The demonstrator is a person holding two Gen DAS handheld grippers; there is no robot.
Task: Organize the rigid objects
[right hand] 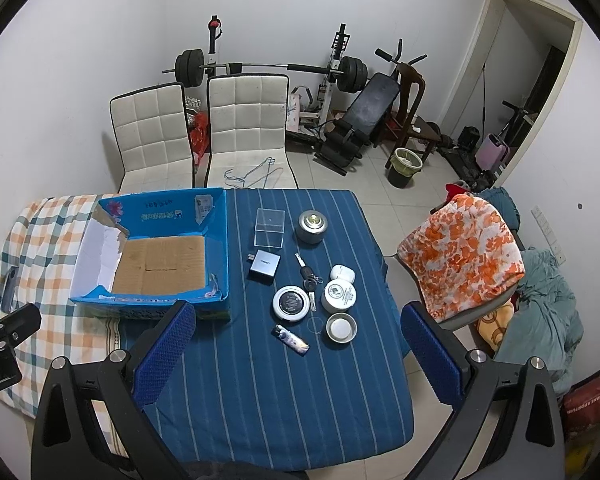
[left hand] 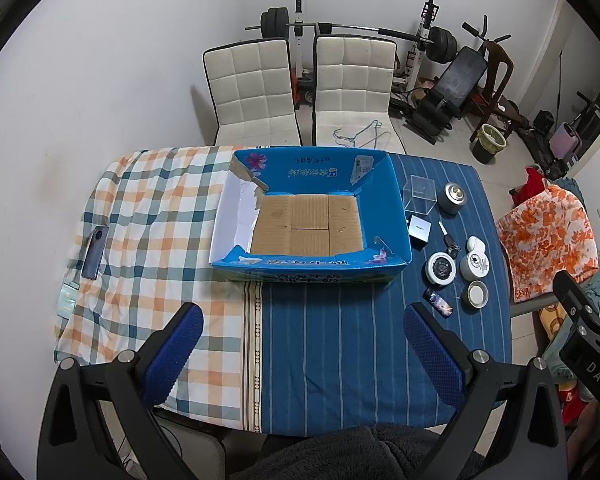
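Observation:
An empty blue cardboard box [left hand: 384,204] [right hand: 216,236] with a brown floor sits mid-table. Right of it, on the blue striped cloth, lie small items: a clear cube case [right hand: 269,227], a grey round tin [right hand: 311,225], a silver charger block [right hand: 264,266], a car key [right hand: 308,276], a black-and-white round case [right hand: 291,303], a white jar [right hand: 339,295], a white earbud case [right hand: 342,273], an open tin [right hand: 341,329] and a lighter [right hand: 292,339]. My left gripper [left hand: 302,322] is open above the near cloth. My right gripper [right hand: 298,320] is open, high above the items.
A phone [left hand: 95,252] lies on the checked cloth at the table's left. Two white chairs [left hand: 300,88] stand behind the table, one with wire hangers on it. A chair draped in orange floral cloth [right hand: 460,256] stands at the right. Gym gear lines the back wall.

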